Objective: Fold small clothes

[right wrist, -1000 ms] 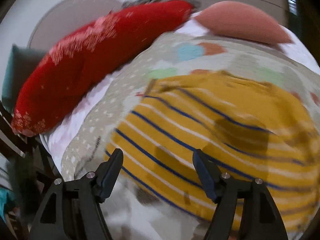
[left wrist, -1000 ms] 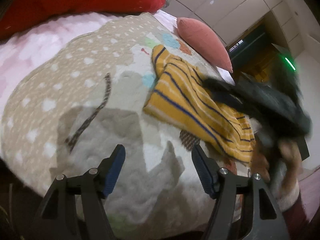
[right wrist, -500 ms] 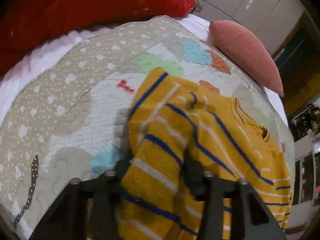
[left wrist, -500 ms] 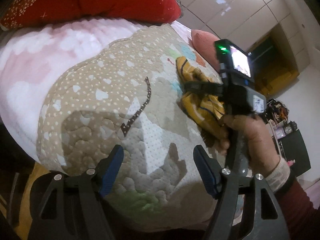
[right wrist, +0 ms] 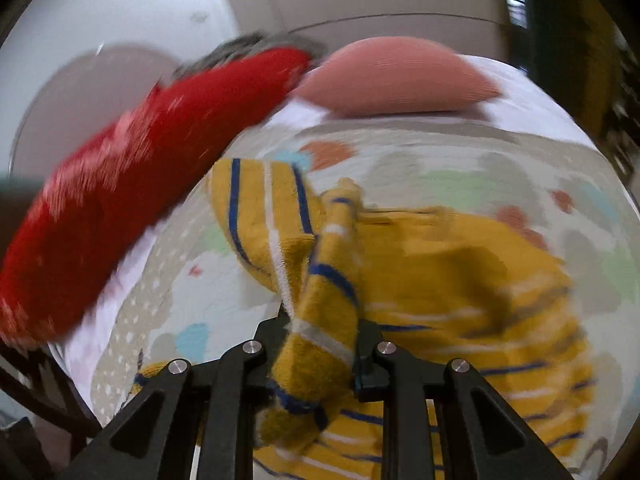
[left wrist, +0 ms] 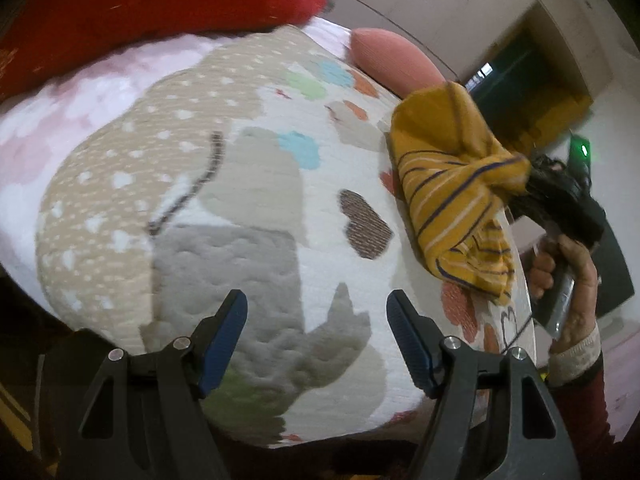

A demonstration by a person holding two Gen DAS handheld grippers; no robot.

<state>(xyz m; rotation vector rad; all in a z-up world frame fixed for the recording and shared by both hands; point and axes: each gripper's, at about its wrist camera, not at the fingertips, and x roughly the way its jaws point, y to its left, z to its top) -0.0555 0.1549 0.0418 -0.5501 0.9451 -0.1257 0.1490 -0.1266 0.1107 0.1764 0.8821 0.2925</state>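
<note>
My right gripper [right wrist: 318, 354] has just been closing and now pinches a bunched fold of the yellow striped top [right wrist: 460, 280]; cloth fills the gap btwn the jaws. From the left wrist cam I see the same top [left wrist: 452, 196] lifted off the quilt [left wrist: 248, 208] at the bed's right side, hanging crumpled from the right gripper [left wrist: 532, 184], w/ the person's hand [left wrist: 568, 276] on its handle below. Rest of the garment trails down toward the quilt; right view is blurred, so can't tell how much lies flat. My left gripper [left wrist: 316, 336] hovers over the quilt, jaws wide apart, nothing btwn them. Red pillow [left wrist: 160, 4] and pink cushion [left wrist: 392, 56] sit at the far end.
</note>
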